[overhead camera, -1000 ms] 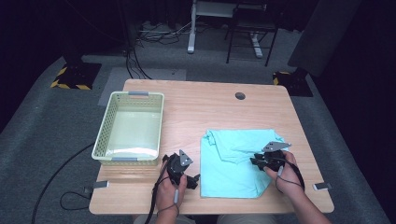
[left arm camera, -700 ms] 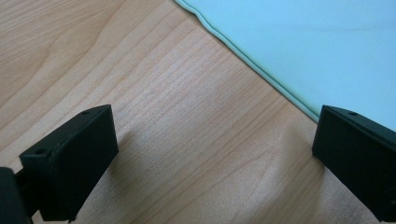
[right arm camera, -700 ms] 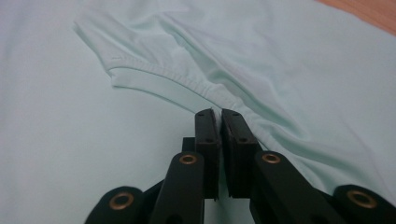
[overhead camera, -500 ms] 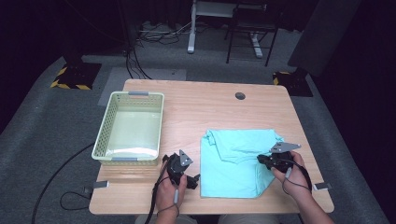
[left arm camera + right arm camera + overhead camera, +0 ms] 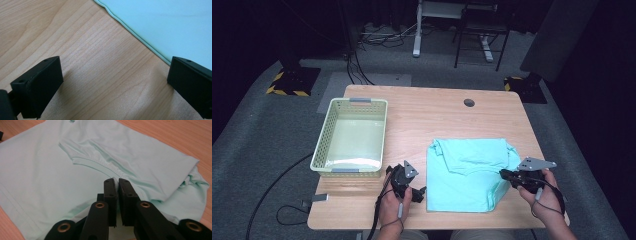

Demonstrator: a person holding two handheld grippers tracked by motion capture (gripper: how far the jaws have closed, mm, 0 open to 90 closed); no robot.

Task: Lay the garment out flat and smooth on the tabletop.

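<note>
We see a light turquoise T-shirt (image 5: 464, 175) lying partly folded on the near right part of the wooden table (image 5: 432, 110), well apart from the pale green basket (image 5: 351, 172) at the left. Our right gripper (image 5: 506, 174) sits at the shirt's right edge; its jaws have just been closing and now pinch a fold of the fabric (image 5: 115, 181) between them, the cloth lifting slightly there. Our left gripper (image 5: 422, 192) rests low on the bare wood just beside the shirt's near left corner, its jaws spread wide with nothing between them and the shirt's hem (image 5: 132, 30) just ahead
</note>
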